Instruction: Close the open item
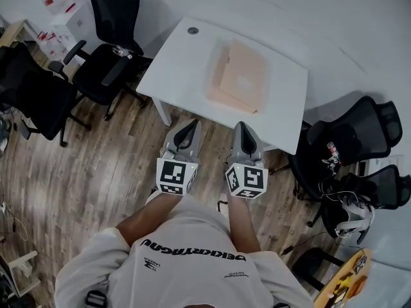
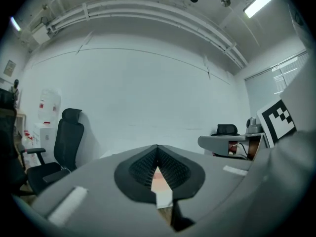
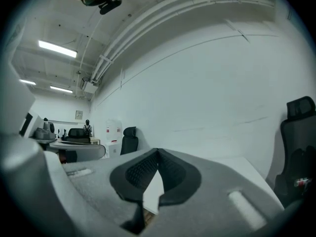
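Observation:
A pale beige cardboard box lies on the white table, its flat lid looking raised and set askew over the base. Both grippers hover side by side over the table's near edge, short of the box and touching nothing. In the head view my left gripper and my right gripper each show their jaws drawn together. In the left gripper view the left gripper has its tips meeting, with a sliver of beige showing through the slit below. The right gripper looks the same, with nothing held.
A small dark round object sits near the table's far left corner. Black office chairs stand at the left and at the right of the table. Wooden floor lies beneath me; a white wall rises behind the table.

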Available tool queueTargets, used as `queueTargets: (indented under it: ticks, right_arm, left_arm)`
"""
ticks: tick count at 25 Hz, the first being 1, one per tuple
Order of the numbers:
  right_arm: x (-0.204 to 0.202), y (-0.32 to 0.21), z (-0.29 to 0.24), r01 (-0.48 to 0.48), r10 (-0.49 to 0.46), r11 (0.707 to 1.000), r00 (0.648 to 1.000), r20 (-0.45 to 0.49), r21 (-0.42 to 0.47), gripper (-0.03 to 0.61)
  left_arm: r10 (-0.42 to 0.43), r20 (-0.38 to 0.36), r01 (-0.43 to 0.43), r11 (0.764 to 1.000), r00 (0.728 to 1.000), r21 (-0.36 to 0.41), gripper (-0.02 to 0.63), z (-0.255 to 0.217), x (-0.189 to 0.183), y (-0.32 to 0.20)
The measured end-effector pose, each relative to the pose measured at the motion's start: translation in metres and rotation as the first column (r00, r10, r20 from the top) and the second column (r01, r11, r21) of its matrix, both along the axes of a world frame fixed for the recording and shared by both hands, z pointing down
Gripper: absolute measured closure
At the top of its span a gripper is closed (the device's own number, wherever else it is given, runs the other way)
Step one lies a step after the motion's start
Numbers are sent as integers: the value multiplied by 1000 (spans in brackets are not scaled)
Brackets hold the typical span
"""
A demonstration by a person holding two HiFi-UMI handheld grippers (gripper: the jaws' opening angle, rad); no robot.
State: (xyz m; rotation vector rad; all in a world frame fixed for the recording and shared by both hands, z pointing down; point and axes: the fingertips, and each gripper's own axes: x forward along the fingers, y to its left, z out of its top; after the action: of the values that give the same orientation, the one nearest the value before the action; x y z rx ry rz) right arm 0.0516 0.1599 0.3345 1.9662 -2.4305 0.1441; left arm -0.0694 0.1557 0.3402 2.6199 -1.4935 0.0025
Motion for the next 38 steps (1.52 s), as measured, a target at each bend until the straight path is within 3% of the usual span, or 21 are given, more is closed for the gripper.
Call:
queueTargets:
  ticks: [12, 24, 32, 38]
  right_arm:
    - [0, -117, 4, -69, 67, 997, 997, -39, -39, 578]
    - [25, -190, 24, -142, 139, 985, 989, -41, -96, 578]
    - [41, -221, 45, -110, 108, 983, 994, -20, -145, 578]
    - [52, -246, 62, -60, 58, 981, 998, -16, -182, 578]
  left_arm:
    - [103, -10, -104, 994, 995, -45, 612, 9, 5, -122]
    - [173, -26, -175, 979, 985, -102, 612, 27, 30, -204]
    - [169, -11, -168, 971, 986, -169, 612, 54, 47, -227]
    - [122, 21, -114, 966, 992, -230, 612, 79, 53, -249]
